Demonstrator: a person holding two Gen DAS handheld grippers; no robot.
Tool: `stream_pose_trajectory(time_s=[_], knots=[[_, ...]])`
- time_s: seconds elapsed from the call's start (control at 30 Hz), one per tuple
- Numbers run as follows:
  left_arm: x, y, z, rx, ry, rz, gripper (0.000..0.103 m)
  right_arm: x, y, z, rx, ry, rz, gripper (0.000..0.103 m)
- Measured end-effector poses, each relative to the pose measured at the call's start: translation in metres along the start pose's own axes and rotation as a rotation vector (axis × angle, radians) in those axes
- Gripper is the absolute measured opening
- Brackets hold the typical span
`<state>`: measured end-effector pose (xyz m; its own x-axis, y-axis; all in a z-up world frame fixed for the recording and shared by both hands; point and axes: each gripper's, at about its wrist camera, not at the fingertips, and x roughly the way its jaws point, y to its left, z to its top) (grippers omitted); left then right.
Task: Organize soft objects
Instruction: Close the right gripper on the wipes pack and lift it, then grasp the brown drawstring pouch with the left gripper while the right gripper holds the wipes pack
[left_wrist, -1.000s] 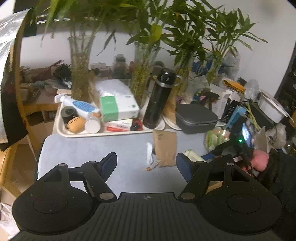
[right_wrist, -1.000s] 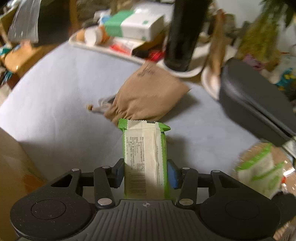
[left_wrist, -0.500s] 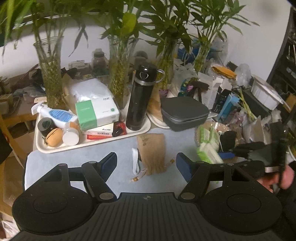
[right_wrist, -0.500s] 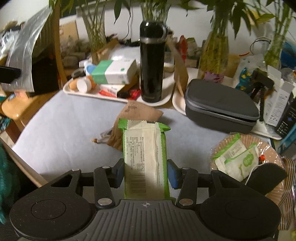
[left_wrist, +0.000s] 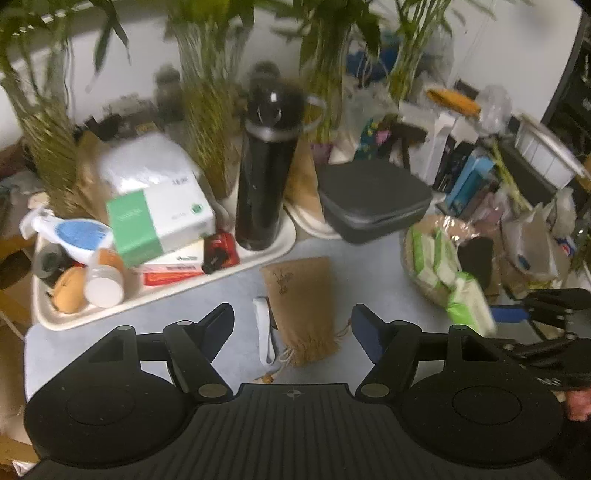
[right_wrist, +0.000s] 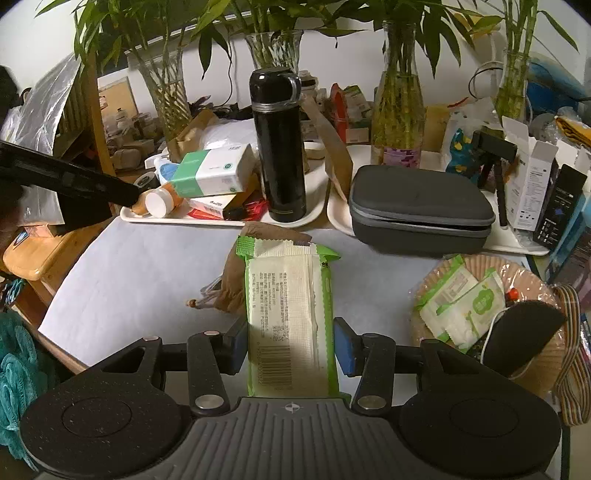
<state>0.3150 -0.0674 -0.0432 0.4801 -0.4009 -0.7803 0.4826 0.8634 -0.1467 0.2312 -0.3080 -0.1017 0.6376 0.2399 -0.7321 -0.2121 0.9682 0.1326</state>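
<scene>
A brown drawstring pouch (left_wrist: 299, 306) lies flat on the grey mat (left_wrist: 110, 332). My left gripper (left_wrist: 291, 325) hovers over it, open, and the pouch shows between its fingers, ungripped. A white strap (left_wrist: 264, 332) lies beside the pouch. My right gripper (right_wrist: 290, 339) is shut on a green-and-white tissue packet (right_wrist: 288, 314), held above the mat. That packet (left_wrist: 469, 302) also shows at the right of the left wrist view, near a woven basket (right_wrist: 524, 266). In the basket lie two more green packets (right_wrist: 461, 302) and a black soft item (right_wrist: 517, 325).
Behind the mat, a white tray (left_wrist: 258, 258) holds boxes, bottles and a tall black flask (right_wrist: 279, 147). A grey zip case (right_wrist: 417, 210) sits at the back right. Glass vases of bamboo (right_wrist: 397, 122) line the rear. A wooden edge (right_wrist: 33, 258) borders the left.
My left gripper has swung over the mat and lower, bringing the pouch between its fingers. The right gripper rose and tipped up with the packet, then held still.
</scene>
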Motion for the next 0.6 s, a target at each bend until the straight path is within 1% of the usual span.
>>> stream_pose_trajectory(time_s=[0.1,0.3,0.4,0.5,0.6], knots=[[0.027,0.000,0.004,-0.003,0.041,-0.003,0.069,0.001,-0.002,0.000,0.008,0.000,-0.002,0.050],[0.071,0.000,0.012,-0.007,0.081,-0.035,0.069,0.001,-0.008,0.001,0.024,-0.001,-0.010,0.050],[0.094,0.002,0.014,-0.011,0.127,-0.032,0.069,0.001,-0.011,0.001,0.032,-0.003,-0.007,0.050],[0.116,0.010,0.012,-0.056,0.191,-0.055,0.068,0.000,-0.012,0.001,0.034,-0.007,-0.003,0.050],[0.134,0.017,0.007,-0.101,0.226,-0.076,0.062,0.000,-0.013,0.002,0.034,-0.008,0.000,0.050]])
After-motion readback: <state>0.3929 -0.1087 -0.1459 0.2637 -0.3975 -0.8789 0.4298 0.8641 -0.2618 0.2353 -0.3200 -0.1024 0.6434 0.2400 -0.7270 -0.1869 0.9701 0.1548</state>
